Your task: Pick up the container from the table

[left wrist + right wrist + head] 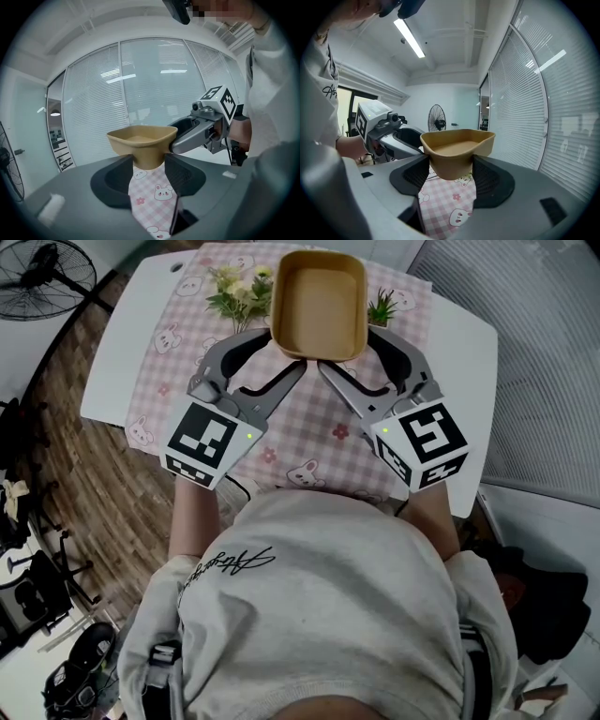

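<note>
A tan, empty, rounded-rectangular container (pixel 319 304) hangs above the table, held at its near end by both grippers. My left gripper (pixel 284 350) is shut on its near left corner. My right gripper (pixel 349 351) is shut on its near right corner. In the left gripper view the container (pixel 143 143) sits between the dark pads of the left gripper (pixel 149 165), with the right gripper (pixel 197 131) reaching in from the right. In the right gripper view the container (pixel 457 146) is pinched between the pads of the right gripper (pixel 451 171), and the left gripper (pixel 389 131) shows at the left.
Under the container lies a pink checked cloth with rabbit prints (pixel 309 442) on a white table (pixel 122 362). A bunch of flowers (pixel 239 292) and a small green plant (pixel 382 307) stand on the cloth beside the container. A floor fan (pixel 47 277) stands far left; window blinds (pixel 544 362) run along the right.
</note>
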{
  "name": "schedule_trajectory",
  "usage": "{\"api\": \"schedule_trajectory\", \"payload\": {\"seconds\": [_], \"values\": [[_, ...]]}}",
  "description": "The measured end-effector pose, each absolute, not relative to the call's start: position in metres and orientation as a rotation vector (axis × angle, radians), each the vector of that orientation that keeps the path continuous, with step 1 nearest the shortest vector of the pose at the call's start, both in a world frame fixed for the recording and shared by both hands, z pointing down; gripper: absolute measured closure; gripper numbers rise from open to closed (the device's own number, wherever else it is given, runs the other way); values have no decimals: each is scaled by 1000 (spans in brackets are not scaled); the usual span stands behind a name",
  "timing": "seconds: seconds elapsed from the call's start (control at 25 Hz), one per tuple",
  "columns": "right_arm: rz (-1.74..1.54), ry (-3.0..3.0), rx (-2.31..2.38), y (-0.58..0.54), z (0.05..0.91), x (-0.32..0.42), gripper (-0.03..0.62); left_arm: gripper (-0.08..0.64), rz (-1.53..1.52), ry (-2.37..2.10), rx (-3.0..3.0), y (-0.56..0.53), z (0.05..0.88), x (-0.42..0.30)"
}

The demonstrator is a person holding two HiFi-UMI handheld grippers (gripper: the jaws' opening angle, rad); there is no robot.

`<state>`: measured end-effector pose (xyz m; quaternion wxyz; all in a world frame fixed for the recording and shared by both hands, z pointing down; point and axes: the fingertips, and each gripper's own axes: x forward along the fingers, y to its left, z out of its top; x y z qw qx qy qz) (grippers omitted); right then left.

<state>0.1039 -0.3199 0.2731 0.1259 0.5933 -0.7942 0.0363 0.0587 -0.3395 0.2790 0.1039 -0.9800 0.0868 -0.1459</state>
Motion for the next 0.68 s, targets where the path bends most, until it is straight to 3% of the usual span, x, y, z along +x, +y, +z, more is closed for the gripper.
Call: {"api": "schedule_trajectory", "payload": {"seconds": [0.68], "values": [[113,-2321,1731,-321,275,111,307,351,-437,265,-2885,-341,280,66]]}}
